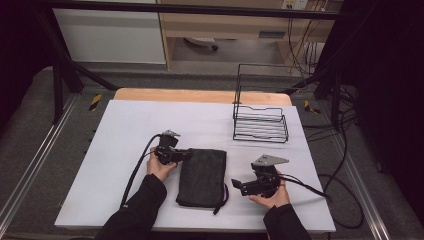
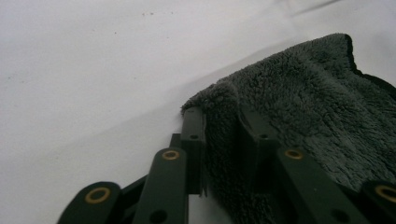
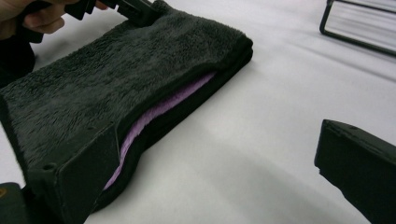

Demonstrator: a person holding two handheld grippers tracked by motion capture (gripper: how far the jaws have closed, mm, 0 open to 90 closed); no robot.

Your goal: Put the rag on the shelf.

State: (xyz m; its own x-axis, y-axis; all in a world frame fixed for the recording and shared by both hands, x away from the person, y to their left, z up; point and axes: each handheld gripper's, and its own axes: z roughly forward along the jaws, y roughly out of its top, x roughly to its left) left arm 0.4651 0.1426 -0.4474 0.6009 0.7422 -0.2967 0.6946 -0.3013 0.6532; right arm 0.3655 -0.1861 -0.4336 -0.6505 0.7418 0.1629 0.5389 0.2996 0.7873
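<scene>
**Two hand-held tongs at a folded dark fleece cloth on the tabletop.**

The left tongs (image 2: 223, 126) are clenched on a bunched corner of the fleece cloth (image 2: 308, 102), pile pressed between both jaws; in the high view they (image 1: 186, 155) meet its upper left corner. The right tongs (image 3: 205, 186) are released, jaws wide apart, one against the cloth's near edge, nothing gripped; they (image 1: 235, 185) sit just beside its lower right side. The cloth (image 1: 202, 177) lies folded flat in the middle of the white tabletop (image 1: 125, 130), a purple inner layer (image 3: 159, 109) showing at the open edge; a wire rack (image 1: 260, 125) stands well apart. Risk, judged: only the top layer is pinched, so lifting could unfold the stack or slip the pile free.
</scene>
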